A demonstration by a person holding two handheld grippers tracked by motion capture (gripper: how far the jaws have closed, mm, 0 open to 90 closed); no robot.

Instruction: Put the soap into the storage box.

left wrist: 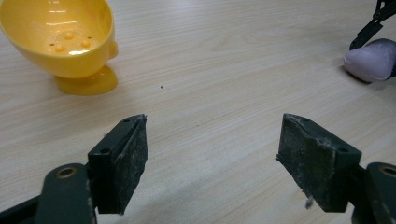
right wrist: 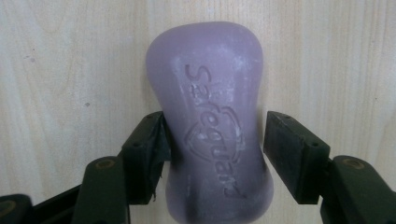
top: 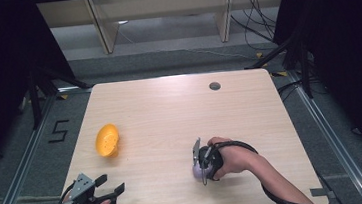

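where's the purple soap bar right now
The purple soap bar lies on the wooden table, right of centre in the high view, between the right gripper's jaws and well right of the yellow soap dish.

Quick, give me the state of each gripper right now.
Left gripper: open, empty, above the table.
Right gripper: jaws around the purple soap bar, left pad touching, right pad apart; not shut yet.

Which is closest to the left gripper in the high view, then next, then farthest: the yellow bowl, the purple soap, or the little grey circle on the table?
Counting out from the left gripper at the table's near left corner:
1. Yellow bowl, just ahead on the left side.
2. Purple soap, across to the right, at the right gripper.
3. Grey circle, near the far edge.
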